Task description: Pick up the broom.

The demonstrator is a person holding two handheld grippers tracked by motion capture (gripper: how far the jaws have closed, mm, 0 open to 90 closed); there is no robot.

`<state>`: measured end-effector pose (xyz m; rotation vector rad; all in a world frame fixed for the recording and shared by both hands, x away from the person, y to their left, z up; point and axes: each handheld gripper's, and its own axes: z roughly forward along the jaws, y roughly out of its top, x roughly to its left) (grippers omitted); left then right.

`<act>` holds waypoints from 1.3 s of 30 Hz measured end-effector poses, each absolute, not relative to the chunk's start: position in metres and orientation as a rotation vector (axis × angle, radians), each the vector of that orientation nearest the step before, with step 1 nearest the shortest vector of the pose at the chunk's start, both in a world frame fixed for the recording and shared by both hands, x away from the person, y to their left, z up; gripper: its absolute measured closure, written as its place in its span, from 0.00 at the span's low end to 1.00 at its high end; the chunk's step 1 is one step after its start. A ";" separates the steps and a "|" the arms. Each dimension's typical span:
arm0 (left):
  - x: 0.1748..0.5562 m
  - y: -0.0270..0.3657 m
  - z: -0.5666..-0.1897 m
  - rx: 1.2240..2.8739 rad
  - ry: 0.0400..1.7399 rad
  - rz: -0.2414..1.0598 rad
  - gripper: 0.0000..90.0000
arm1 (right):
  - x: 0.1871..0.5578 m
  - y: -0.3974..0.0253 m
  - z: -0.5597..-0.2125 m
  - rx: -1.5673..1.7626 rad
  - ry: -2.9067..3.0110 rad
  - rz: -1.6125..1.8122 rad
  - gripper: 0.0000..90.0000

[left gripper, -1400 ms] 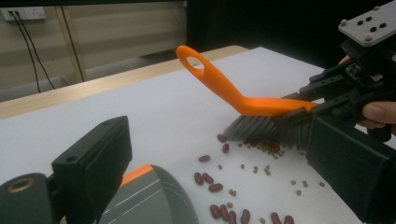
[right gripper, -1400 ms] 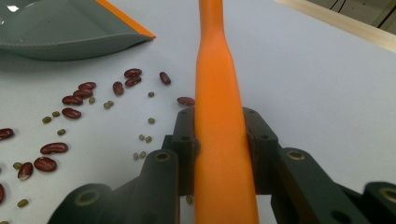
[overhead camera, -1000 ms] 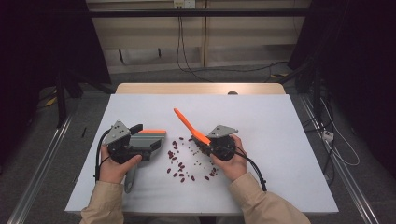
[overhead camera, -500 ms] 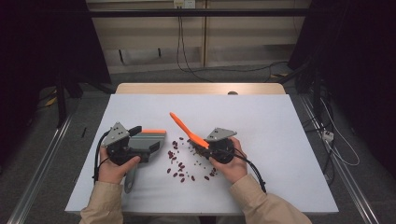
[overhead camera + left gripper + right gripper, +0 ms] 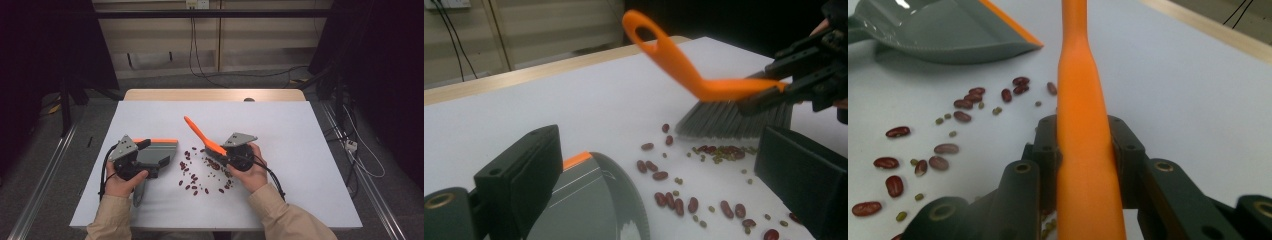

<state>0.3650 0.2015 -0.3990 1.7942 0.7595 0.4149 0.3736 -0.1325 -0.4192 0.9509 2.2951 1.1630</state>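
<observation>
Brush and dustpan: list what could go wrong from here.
1. The beans lie scattered wide, red ones and small green ones; a fast stroke of the brush could flick some past the dustpan or off the table.
2. The right tongs clamp only the smooth orange handle, so the brush might twist under pressure.
3. The dustpan's lip may ride up and let small beans slip beneath.

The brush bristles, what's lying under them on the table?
Red beans and small green beans lie just below the brush bristle tips; anything farther beneath the bristles is hidden.
</observation>
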 end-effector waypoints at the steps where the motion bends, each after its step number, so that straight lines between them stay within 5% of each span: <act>1: 0.365 0.202 -0.399 1.791 0.765 0.412 0.06 | 0.375 -0.134 -0.416 0.942 2.290 1.170 0.79; 18: 0.363 0.206 -0.401 1.791 0.768 0.399 0.06 | 0.432 -0.171 -0.413 1.001 2.249 1.380 0.79; 39: 0.365 0.210 -0.402 1.775 0.791 0.389 0.06 | 0.477 -0.142 -0.427 0.665 2.362 1.361 0.79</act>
